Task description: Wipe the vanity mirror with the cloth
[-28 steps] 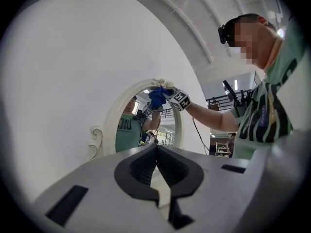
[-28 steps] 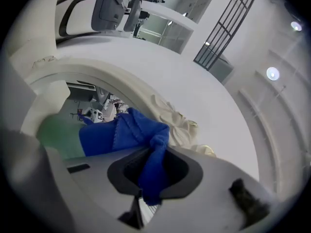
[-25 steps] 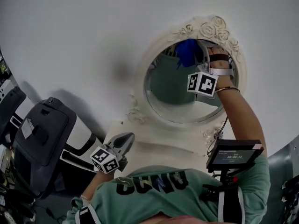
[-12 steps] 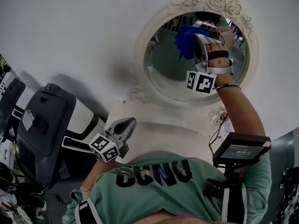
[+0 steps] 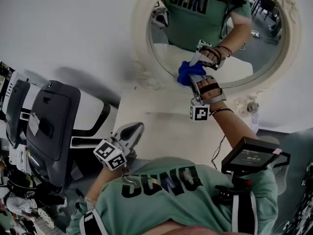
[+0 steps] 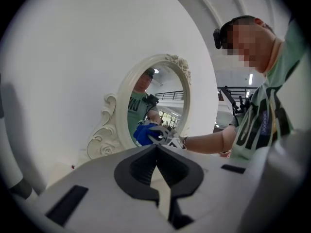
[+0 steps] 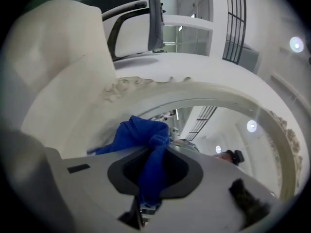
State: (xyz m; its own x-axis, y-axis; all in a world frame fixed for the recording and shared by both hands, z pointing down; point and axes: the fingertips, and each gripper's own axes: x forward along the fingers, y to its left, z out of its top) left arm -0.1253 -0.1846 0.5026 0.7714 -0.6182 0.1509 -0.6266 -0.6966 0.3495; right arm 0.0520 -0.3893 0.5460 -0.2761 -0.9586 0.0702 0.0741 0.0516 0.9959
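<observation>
An oval vanity mirror with an ornate cream frame [image 5: 141, 48] [image 6: 122, 111] stands against the white wall on a pale tabletop. My right gripper [image 5: 191, 78] [image 7: 151, 152] is shut on a bunched blue cloth [image 5: 188, 71] [image 7: 142, 137] [image 6: 142, 133], which is pressed on the lower part of the glass near the bottom frame [image 7: 194, 93]. My left gripper [image 5: 133, 131] [image 6: 156, 148] hangs low at the table's front left, jaws together and nothing between them, well away from the mirror.
A dark grey and white machine [image 5: 49, 126] stands at the left of the table [image 5: 161, 126]. A small screen [image 5: 252, 155] is strapped at the person's right side. The glass reflects the person's green shirt [image 5: 195, 13].
The right gripper with the cloth has slid from the mirror's upper part down to its lower edge. The head camera has tipped, showing more of the table. The left gripper stays put.
</observation>
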